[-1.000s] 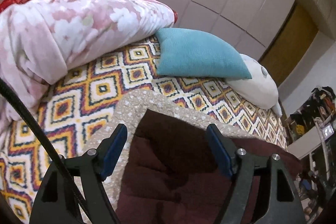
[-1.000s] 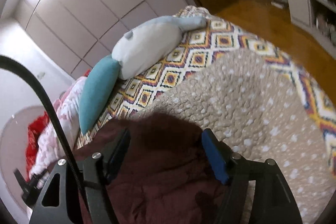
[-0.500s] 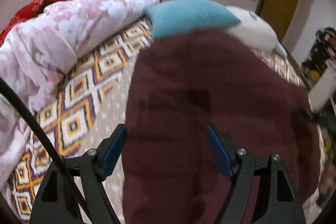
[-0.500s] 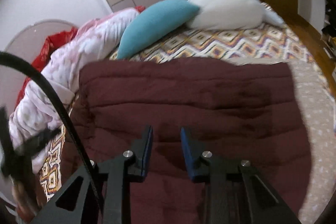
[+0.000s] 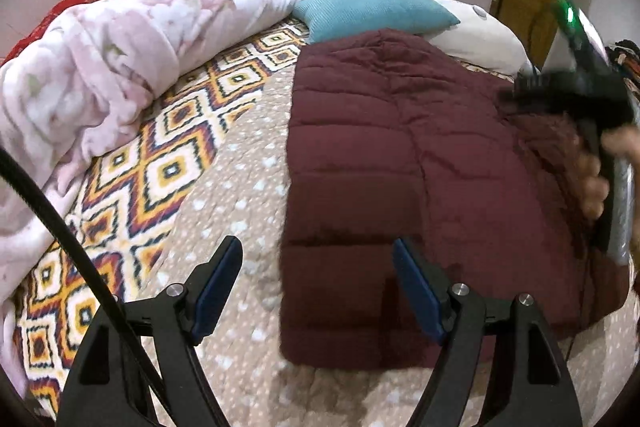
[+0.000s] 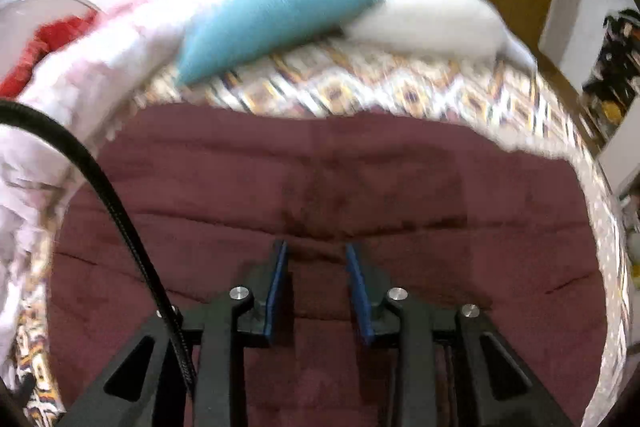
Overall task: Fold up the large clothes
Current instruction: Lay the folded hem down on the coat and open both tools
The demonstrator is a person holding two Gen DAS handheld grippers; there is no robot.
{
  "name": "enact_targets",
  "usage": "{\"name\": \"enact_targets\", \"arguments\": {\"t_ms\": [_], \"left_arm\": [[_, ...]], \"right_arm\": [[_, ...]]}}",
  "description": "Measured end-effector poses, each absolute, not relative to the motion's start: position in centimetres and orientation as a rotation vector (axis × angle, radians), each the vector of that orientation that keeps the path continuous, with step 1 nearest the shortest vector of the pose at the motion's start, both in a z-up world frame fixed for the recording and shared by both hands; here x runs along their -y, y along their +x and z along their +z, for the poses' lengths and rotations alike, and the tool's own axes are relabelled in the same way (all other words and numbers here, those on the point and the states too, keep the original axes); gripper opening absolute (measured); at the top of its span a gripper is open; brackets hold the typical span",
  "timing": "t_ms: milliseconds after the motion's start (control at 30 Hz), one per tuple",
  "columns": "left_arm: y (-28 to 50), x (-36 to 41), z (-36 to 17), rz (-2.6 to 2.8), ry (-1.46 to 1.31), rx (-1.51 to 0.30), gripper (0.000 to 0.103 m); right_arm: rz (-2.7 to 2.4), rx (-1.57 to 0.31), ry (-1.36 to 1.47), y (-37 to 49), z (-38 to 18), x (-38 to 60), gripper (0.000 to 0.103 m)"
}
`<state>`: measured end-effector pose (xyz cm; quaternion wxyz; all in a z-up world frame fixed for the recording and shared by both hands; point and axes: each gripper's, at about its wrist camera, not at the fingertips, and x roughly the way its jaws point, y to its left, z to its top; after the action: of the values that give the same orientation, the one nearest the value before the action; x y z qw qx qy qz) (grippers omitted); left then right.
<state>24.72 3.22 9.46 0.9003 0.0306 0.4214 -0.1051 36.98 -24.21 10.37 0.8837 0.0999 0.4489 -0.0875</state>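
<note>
Left gripper (image 5: 318, 291) hovering over near left edge of jacket (image 5: 408, 163), jaws standing wide, gripping nothing. Right gripper (image 6: 316, 291) hanging low over jacket middle, jaws narrow and opening, fabric below, pinch not apparent. Jacket lying flat on beige quilt (image 5: 236, 187) on bed. Judgement: catching corresponding edges, lifting evenly, aligning hems before pressing. Beyond: teal pillow (image 5: 372, 11), pink blanket (image 5: 120, 43). No containers showing.
</note>
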Motion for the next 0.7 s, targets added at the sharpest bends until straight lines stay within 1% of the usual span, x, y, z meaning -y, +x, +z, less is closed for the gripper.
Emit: {"name": "enact_targets", "arguments": {"t_ms": [67,133,200,233,300,367,433,600,700], "left_arm": [[23.7,-3.6,9.4,-0.203,0.082,-0.857,0.077],[22.8,-3.9,9.2,-0.210,0.095,-0.854,0.077],[22.2,-4.1,9.1,-0.210,0.113,-0.851,0.077],[21.8,-4.2,9.1,-0.207,0.122,-0.847,0.077],[21.3,-4.3,9.0,-0.199,0.139,-0.842,0.077],[20.8,-4.4,9.2,-0.204,0.142,-0.831,0.077],[20.2,-4.5,9.3,-0.216,0.137,-0.816,0.077],[18.5,-4.0,10.2,-0.243,0.121,-0.786,0.077],[17.2,-3.2,10.9,-0.248,0.137,-0.750,0.077]], "right_arm": [[-0.117,-0.899,0.221,36.8,12.0,22.4,0.044],[-0.092,-0.898,0.206,37.7,12.1,20.6,0.052],[-0.083,-0.928,0.192,39.3,10.9,19.1,0.055],[-0.094,-0.967,0.185,40.4,9.6,18.5,0.061],[-0.124,-1.056,0.148,42.1,6.6,17.9,0.068],[-0.145,-1.068,0.107,42.1,5.9,17.4,0.068],[-0.132,-1.030,0.119,41.2,7.1,17.5,0.068],[-0.090,-0.934,0.245,36.0,11.3,21.6,0.068],[-0.078,-0.931,0.331,32.7,11.6,25.1,0.070]]}}
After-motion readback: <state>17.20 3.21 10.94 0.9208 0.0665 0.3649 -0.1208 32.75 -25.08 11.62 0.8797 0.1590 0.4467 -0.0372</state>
